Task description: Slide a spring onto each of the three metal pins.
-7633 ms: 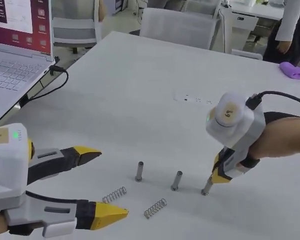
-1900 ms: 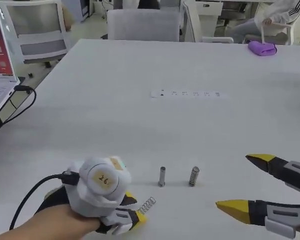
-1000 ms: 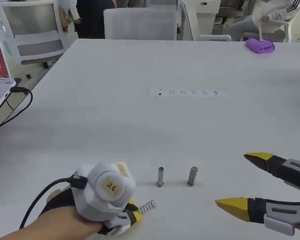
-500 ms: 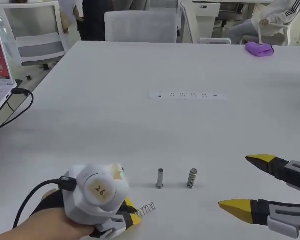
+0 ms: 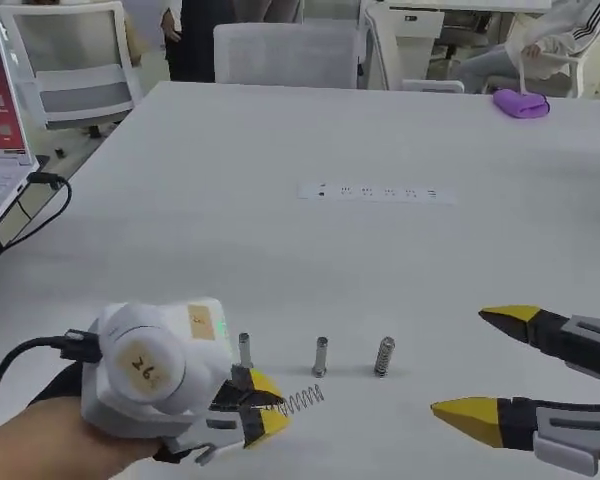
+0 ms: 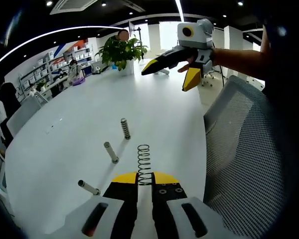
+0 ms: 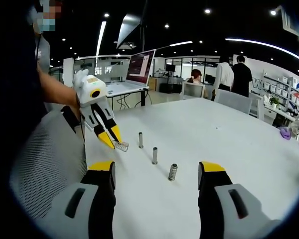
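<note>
Left hand-held gripper pinches a silver coil spring endwise to thread a bare steel pin; right hand-held gripper gapes

- Open-plan office: long white conference table, grey mesh office chairs.
- Open silver laptop, round recessed ceiling lights, leafy green potted plant.

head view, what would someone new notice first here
The left claw, near left, is shut on a spring pointing toward the pins. The right claw hangs wide open at near right. Between them stand the left pin and middle pin, both bare, and the right pin wearing a fitted spring.
</note>
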